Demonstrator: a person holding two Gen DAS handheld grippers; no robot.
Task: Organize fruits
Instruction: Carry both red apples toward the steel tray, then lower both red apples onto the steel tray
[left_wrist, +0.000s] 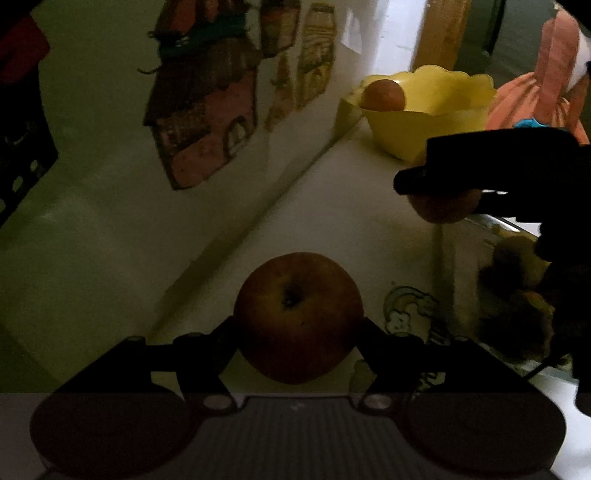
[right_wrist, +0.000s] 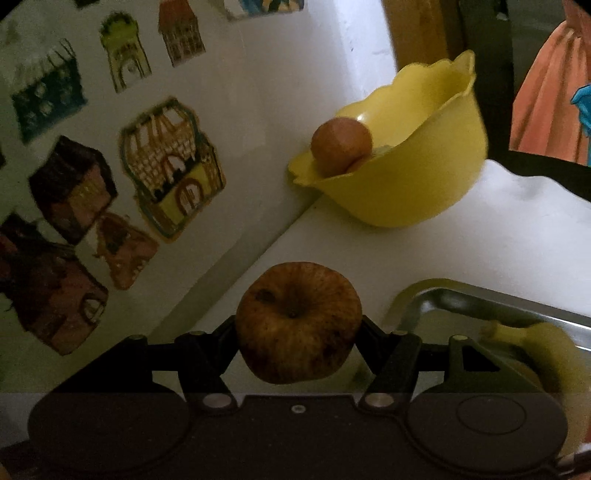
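**A:** Left gripper (left_wrist: 298, 325) clamped on a red apple (left_wrist: 298, 317), one finger (left_wrist: 221, 338) each side, stem dimple up. Held over the white counter (left_wrist: 354, 206), nearer the camera than the yellow bowl (left_wrist: 428, 122).

**B:** Same deal on the right. Right gripper (right_wrist: 298, 325) closed on a second apple (right_wrist: 298, 323), a wrinkly, brown-spotted one. Also short of the bowl (right_wrist: 406, 192), over the counter (right_wrist: 480, 243).

**A:** Right gripper (left_wrist: 443, 177) visible from the left cam too, dark shape just in front of the bowl, its apple (left_wrist: 447, 208) peeking out underneath.

**B:** Inside the bowl: one orange-ish round fruit (right_wrist: 340, 147), parked against the rim on the wall side. Same fruit (left_wrist: 383, 95) in the left view. Orange or apple, can't tell, too dim.

**A:** Bowl itself right up against the wall, scalloped rim, tilted-looking from the fisheye.

**B:** Metal tray (right_wrist: 498, 299) on the counter, nearer the camera than the bowl and off to its right. Banana (right_wrist: 543, 343) in it.

**A:** Tray (left_wrist: 495, 225) a blur on the left cam, some dark yellowish fruit in there, not much more to make out.

**B:** House stickers (right_wrist: 170, 170) on the wall left of the bowl. Orange cloth (right_wrist: 546, 96) behind it to the right.
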